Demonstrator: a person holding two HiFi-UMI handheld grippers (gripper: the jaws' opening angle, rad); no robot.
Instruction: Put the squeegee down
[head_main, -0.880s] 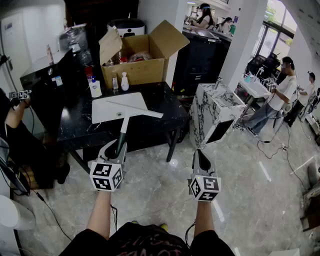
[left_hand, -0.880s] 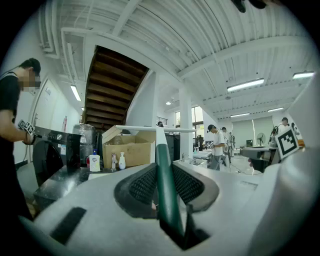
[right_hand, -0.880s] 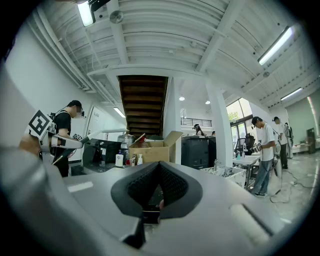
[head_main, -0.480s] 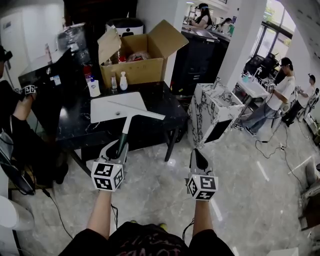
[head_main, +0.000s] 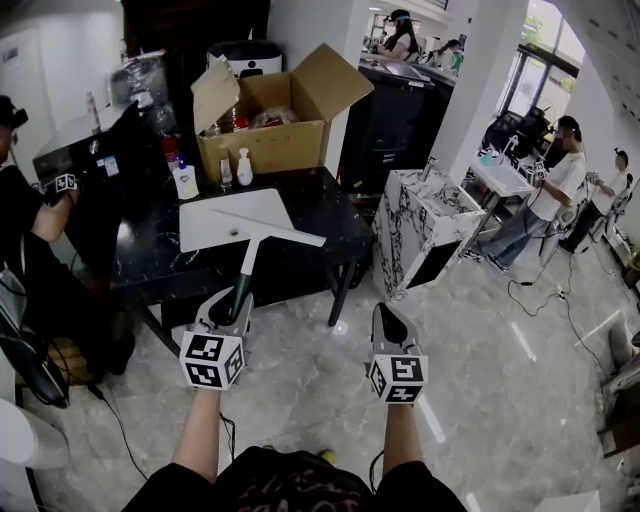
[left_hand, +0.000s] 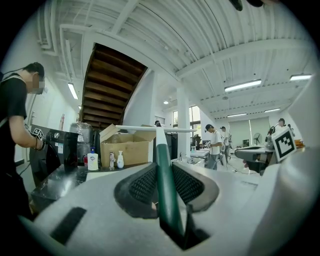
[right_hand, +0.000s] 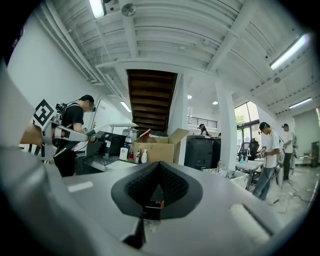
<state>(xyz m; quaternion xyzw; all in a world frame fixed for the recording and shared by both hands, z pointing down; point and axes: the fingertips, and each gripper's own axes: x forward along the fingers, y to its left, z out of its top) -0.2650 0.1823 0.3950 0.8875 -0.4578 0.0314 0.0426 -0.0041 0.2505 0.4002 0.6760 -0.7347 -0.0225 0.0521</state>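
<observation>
The squeegee (head_main: 250, 255) has a green grip, a white stem and a long white blade (head_main: 270, 227). My left gripper (head_main: 231, 302) is shut on the green grip and holds the tool level. The blade lies over the front right edge of a white board (head_main: 225, 212) on the black table (head_main: 320, 200); I cannot tell whether it touches. In the left gripper view the green handle (left_hand: 163, 180) runs between the pads up to the blade (left_hand: 150, 129). My right gripper (head_main: 385, 318) hangs over the floor to the right, shut and empty (right_hand: 157, 171).
An open cardboard box (head_main: 275, 125) and small bottles (head_main: 185, 181) stand at the back of the table. A marble-patterned cabinet (head_main: 430, 225) is to the right of it. A person (head_main: 20, 215) sits at the far left; others stand at the far right (head_main: 555, 190).
Both grippers have drifted slightly lower and left in the picture. The left one keeps its hold on the squeegee. The person at the left has shifted.
</observation>
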